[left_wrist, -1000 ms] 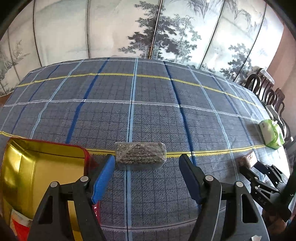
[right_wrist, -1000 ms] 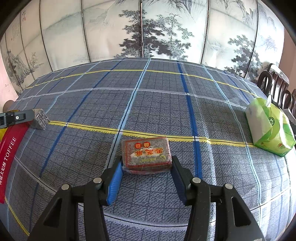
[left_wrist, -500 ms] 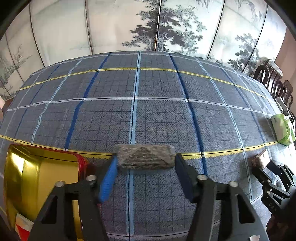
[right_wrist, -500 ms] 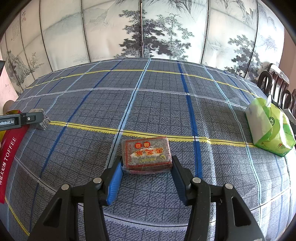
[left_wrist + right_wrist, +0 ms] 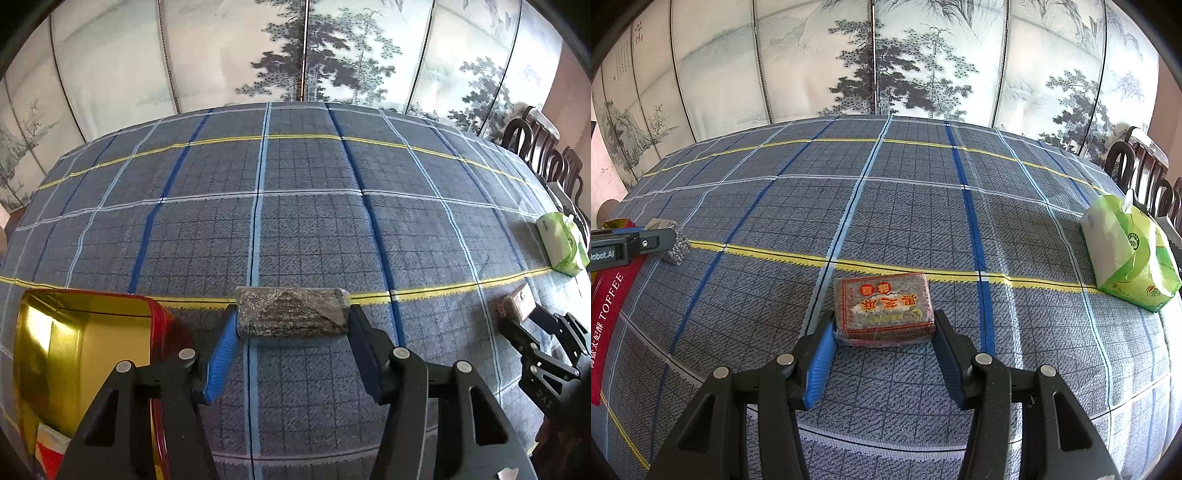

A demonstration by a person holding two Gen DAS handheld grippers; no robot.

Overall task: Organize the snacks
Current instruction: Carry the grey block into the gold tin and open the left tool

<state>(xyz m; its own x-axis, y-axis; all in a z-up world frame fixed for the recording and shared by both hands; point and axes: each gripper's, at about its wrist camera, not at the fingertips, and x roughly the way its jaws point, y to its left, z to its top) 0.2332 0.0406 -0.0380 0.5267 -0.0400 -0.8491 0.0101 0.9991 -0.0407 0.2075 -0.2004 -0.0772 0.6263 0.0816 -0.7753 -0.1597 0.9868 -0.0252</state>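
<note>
My left gripper [image 5: 291, 325] is shut on a grey speckled snack bar [image 5: 291, 312] and holds it just above the plaid tablecloth, right of an open red tin [image 5: 74, 350] with a gold inside. My right gripper [image 5: 884, 328] is shut on a snack bar with a red label [image 5: 882, 308] that rests on the cloth. In the right wrist view the left gripper [image 5: 628, 243] and its grey bar [image 5: 674, 240] show at the far left over the red tin's side [image 5: 605, 314]. In the left wrist view the right gripper [image 5: 535, 332] shows at the far right.
A green and white tissue pack [image 5: 1130, 251] lies at the right edge of the table; it also shows in the left wrist view [image 5: 561, 240]. Dark wooden chairs [image 5: 539, 147] stand beyond it. A painted folding screen [image 5: 886, 55] stands behind the table.
My left gripper has closed on the grey bar and lifted it slightly. My right gripper has stayed still around the red-labelled bar.
</note>
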